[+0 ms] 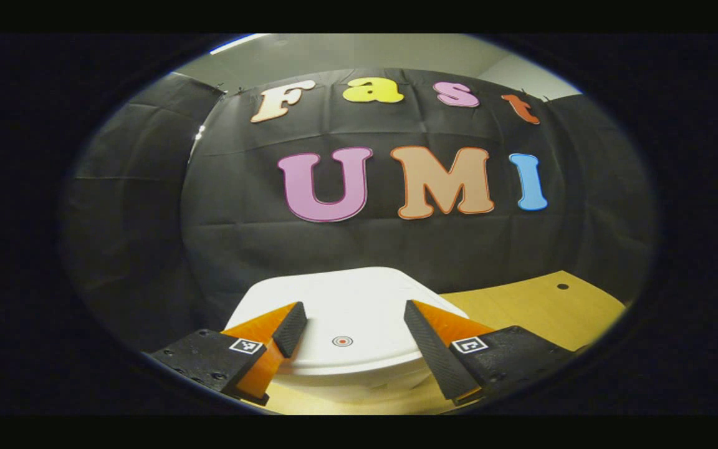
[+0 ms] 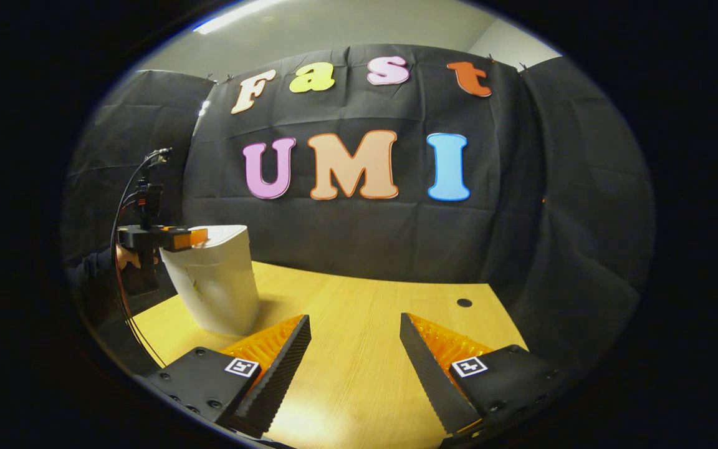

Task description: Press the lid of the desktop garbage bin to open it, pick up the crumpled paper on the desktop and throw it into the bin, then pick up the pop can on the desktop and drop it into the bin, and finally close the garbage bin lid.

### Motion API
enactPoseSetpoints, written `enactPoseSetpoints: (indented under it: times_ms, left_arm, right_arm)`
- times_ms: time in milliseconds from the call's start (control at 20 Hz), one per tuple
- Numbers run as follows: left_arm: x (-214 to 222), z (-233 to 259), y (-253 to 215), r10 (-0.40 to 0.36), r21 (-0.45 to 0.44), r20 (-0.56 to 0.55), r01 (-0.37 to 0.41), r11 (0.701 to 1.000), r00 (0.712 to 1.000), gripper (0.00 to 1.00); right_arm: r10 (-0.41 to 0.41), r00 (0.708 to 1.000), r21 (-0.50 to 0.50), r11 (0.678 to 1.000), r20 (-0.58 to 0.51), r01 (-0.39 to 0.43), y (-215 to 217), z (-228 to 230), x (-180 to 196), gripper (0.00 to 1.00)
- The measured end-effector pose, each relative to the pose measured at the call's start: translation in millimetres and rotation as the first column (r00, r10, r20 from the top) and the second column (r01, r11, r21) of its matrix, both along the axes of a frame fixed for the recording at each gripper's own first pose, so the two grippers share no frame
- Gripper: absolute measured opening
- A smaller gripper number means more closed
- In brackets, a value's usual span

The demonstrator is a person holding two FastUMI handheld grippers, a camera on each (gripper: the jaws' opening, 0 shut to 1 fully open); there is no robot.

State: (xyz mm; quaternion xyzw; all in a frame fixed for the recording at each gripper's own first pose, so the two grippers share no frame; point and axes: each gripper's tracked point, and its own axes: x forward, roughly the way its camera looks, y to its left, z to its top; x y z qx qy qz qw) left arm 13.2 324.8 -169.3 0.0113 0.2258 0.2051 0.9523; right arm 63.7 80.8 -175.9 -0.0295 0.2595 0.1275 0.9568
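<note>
- My left gripper point(image 1: 354, 333) hangs just above the front of the bin lid point(image 1: 346, 299), fingers spread apart with nothing between them.
- A small ringed dot point(image 1: 342, 341) sits on the lid between my left fingers; I take it for the press spot.
- The lid looks flat and closed, so I judge the first step, pressing it open, is not yet done.
- In the right gripper view the garbage bin point(image 2: 215, 287) stands ahead and off to the left of my right gripper point(image 2: 355, 349), with my left gripper point(image 2: 194, 237) at its top rim, touching or just over it; I cannot tell which.
- My right gripper is also parted and empty, low over the wooden desktop point(image 2: 365, 312), well apart from the bin.
- All remains: paper, can, then closing the lid.
- Writing: no brand or label reads on the bin; each gripper finger carries a small square black-and-white marker, a pattern rather than text.
- A dark round hole point(image 2: 464, 303) lies ahead of my right gripper.
</note>
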Motion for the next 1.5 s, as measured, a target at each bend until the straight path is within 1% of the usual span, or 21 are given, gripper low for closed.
enactPoseSetpoints:
  times_ms: [50,100,200,250,300,350,400,450,550,650,700,750,800,850,900,1050,1200,1250,1350,1450,1500]
  left_arm:
    - [5.2,6.7,-10.6,-0.002,-0.019,0.051,0.003,1.000,0.999,0.95]
    - [10.7,16.8,-9.6,-0.061,0.066,0.092,0.055,0.996,0.994,0.94]
    - [7.0,15.6,-6.8,-0.056,0.062,0.080,0.051,0.997,0.995,0.93]
    - [8.0,18.0,-4.4,-0.050,0.073,0.081,0.044,0.996,0.995,0.94]
    - [6.8,17.5,-2.7,-0.033,0.078,0.056,0.029,0.997,0.998,0.93]
    - [4.1,21.9,-0.8,-0.012,0.103,0.040,0.007,0.995,0.999,0.93]
    - [9.4,32.2,-3.9,-0.025,0.122,0.060,0.017,0.992,0.998,0.94]
    - [15.9,51.5,-11.9,-0.036,0.137,0.102,0.022,0.990,0.994,0.94]
    - [23.3,73.5,-30.9,-0.049,0.129,0.142,0.030,0.991,0.989,0.93]
    - [20.3,91.9,-58.2,-0.050,0.092,0.177,0.034,0.995,0.983,0.92]
    - [19.9,100.5,-75.6,-0.053,0.067,0.201,0.040,0.997,0.978,0.94]
    - [18.2,110.9,-94.7,-0.056,0.050,0.236,0.046,0.998,0.970,0.92]
    - [16.0,120.2,-113.4,-0.061,0.041,0.265,0.052,0.998,0.962,0.93]
    - [12.9,124.2,-132.0,-0.067,0.039,0.280,0.058,0.998,0.958,0.92]
    - [9.8,128.4,-150.3,-0.075,0.042,0.284,0.066,0.997,0.956,0.93]
    - [3.0,137.8,-208.1,-0.125,0.038,0.304,0.119,0.992,0.944,0.94]
    - [-6.3,136.6,-256.6,-0.180,0.018,0.316,0.184,0.983,0.931,0.92]
    - [-10.1,135.1,-268.3,-0.194,0.011,0.309,0.200,0.980,0.931,0.93]
    - [-11.2,133.0,-294.7,-0.263,0.010,0.286,0.272,0.962,0.921,0.93]
    - [-10.8,135.0,-316.3,-0.330,-0.005,0.279,0.345,0.939,0.902,0.93]
    - [-11.4,136.9,-322.8,-0.347,-0.014,0.285,0.366,0.930,0.893,0.93]
  right_arm:
    - [0.020,1.000,-0.002,1.000,-0.021,-0.020,5.9,-5.6,-4.1,0.96]
    - [0.045,0.998,-0.007,0.999,-0.038,-0.045,12.4,-8.5,-8.4,0.96]
    - [0.062,0.998,-0.021,0.998,-0.018,-0.063,15.1,0.9,-14.1,0.96]
    - [0.058,0.998,-0.012,0.998,0.008,-0.057,15.2,15.3,-13.0,0.96]
    - [0.049,0.998,0.000,0.999,0.033,-0.049,12.5,24.9,-12.0,0.96]
    - [0.034,0.998,0.013,0.999,0.061,-0.034,7.6,36.2,-9.2,0.96]
    - [0.016,0.996,0.023,1.000,0.090,-0.018,1.1,47.0,-7.6,1.00]
    - [-0.005,0.992,0.034,0.999,0.123,0.001,-7.9,58.7,-5.7,0.96]
    - [-0.043,0.984,0.055,0.998,0.173,0.033,-27.7,77.7,-6.2,0.96]
    - [-0.079,0.971,0.088,0.994,0.224,0.061,-49.9,97.5,-8.8,0.96]
    - [-0.098,0.963,0.107,0.992,0.249,0.073,-60.9,106.3,-10.1,0.96]
    - [-0.112,0.956,0.125,0.989,0.271,0.081,-71.8,114.2,-11.7,0.96]
    - [-0.124,0.950,0.142,0.986,0.288,0.086,-82.3,119.1,-15.4,0.96]
    - [-0.129,0.945,0.157,0.984,0.300,0.085,-90.3,123.6,-17.0,0.96]
    - [-0.135,0.940,0.173,0.981,0.313,0.084,-99.0,127.7,-20.2,0.96]
    - [-0.144,0.929,0.187,0.979,0.340,0.083,-117.7,133.8,-26.0,0.95]
    - [-0.158,0.923,0.206,0.975,0.351,0.089,-122.3,147.0,-31.5,0.96]
    - [-0.171,0.920,0.217,0.971,0.352,0.097,-123.0,152.1,-32.1,0.97]
    - [-0.196,0.911,0.230,0.966,0.362,0.116,-123.0,164.5,-36.8,0.96]
    - [-0.234,0.888,0.247,0.959,0.396,0.142,-121.4,181.0,-39.7,0.96]
    - [-0.248,0.877,0.261,0.954,0.412,0.148,-117.0,189.4,-41.1,0.96]
